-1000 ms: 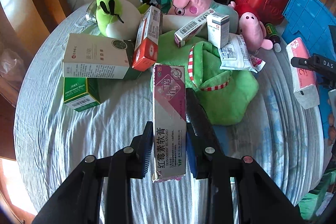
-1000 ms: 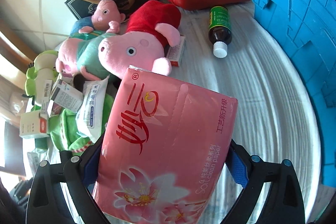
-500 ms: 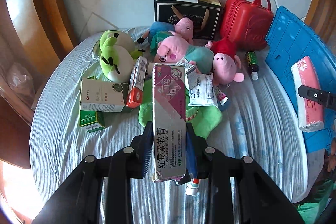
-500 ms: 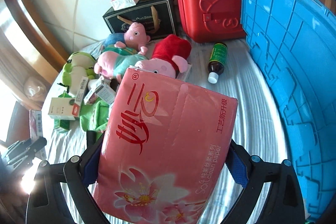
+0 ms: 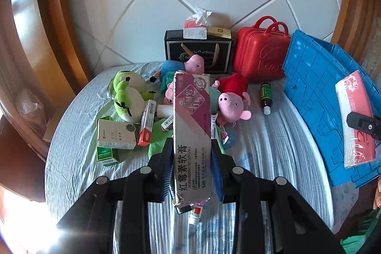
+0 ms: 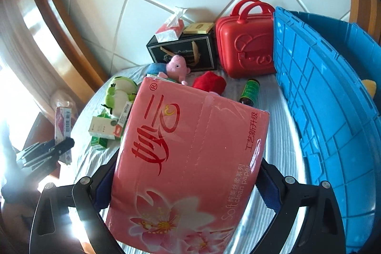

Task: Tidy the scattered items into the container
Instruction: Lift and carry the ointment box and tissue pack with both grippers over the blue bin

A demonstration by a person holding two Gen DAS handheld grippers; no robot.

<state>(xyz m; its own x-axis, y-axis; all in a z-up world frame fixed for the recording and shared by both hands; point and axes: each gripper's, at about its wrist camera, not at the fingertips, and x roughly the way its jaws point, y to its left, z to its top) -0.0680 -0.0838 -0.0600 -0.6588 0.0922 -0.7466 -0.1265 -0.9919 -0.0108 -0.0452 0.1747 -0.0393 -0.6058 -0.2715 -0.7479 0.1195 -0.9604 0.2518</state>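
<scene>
My left gripper (image 5: 191, 161) is shut on a long purple-and-white ointment box (image 5: 192, 125), held high above the bed; a tube end (image 5: 195, 214) sticks out of its near end. My right gripper (image 6: 185, 173) is shut on a pink tissue pack (image 6: 190, 158), held up beside the blue crate (image 6: 333, 92). The pack also shows at the right of the left wrist view (image 5: 356, 118), over the crate wall (image 5: 312, 87). Plush pigs (image 5: 232, 99), a green plush (image 5: 128, 94) and medicine boxes (image 5: 116, 133) lie scattered on the bed.
A red case (image 5: 260, 51), a black gift bag (image 5: 198, 50) with a tissue box on top and a small brown bottle (image 5: 266, 97) stand or lie at the back of the striped bed. A wooden frame (image 5: 47, 27) curves along the left. A yellow item (image 6: 370, 86) lies inside the crate.
Both grippers have risen well above the bed with their loads still held. The scattered items now look smaller and farther away. The right gripper sits closer to the crate.
</scene>
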